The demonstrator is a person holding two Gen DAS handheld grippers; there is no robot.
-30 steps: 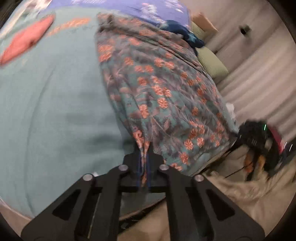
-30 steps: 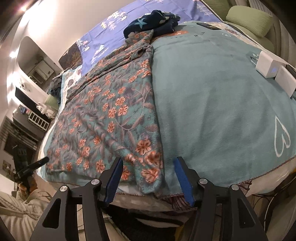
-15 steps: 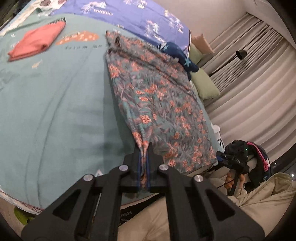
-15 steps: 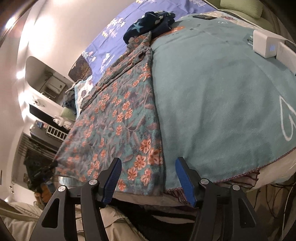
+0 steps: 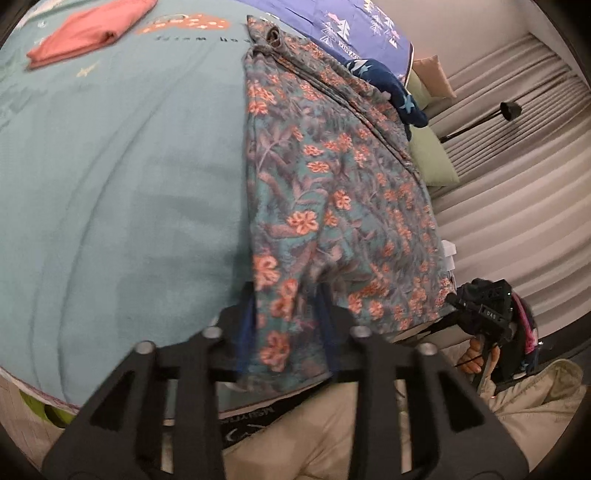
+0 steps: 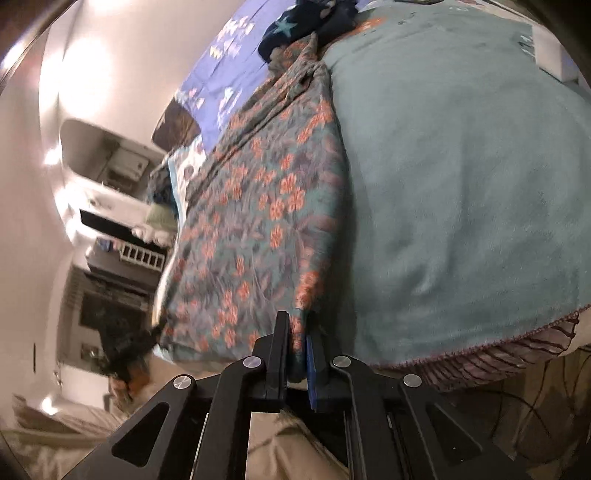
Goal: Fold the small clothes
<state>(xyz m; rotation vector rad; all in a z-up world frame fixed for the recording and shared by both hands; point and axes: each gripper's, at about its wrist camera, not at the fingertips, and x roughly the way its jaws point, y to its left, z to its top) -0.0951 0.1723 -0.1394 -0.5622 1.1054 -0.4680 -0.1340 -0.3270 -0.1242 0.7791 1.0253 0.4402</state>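
A teal garment with orange flowers (image 5: 332, 192) lies lengthwise on a teal blanket (image 5: 129, 166), its near hem at the bed's edge. My left gripper (image 5: 286, 317) sits at one near corner of the hem; its jaws are opening, with the cloth lying loose between the fingers. In the right wrist view the floral garment (image 6: 258, 206) runs away from me, and my right gripper (image 6: 295, 343) is shut on its other near corner. The right gripper (image 5: 484, 314), in a hand, also shows at the far right of the left wrist view.
A folded red garment (image 5: 85, 33) lies at the far left of the blanket. A navy star-print garment (image 5: 391, 85) sits beyond the floral one, beside a green pillow (image 5: 432, 162). White boxes (image 6: 554, 55) stand on the blanket (image 6: 461, 166) at the right. Curtains hang right.
My left gripper's fingers have parted from a tight pinch on the hem. My right gripper has gone from wide open to shut on the hem corner.
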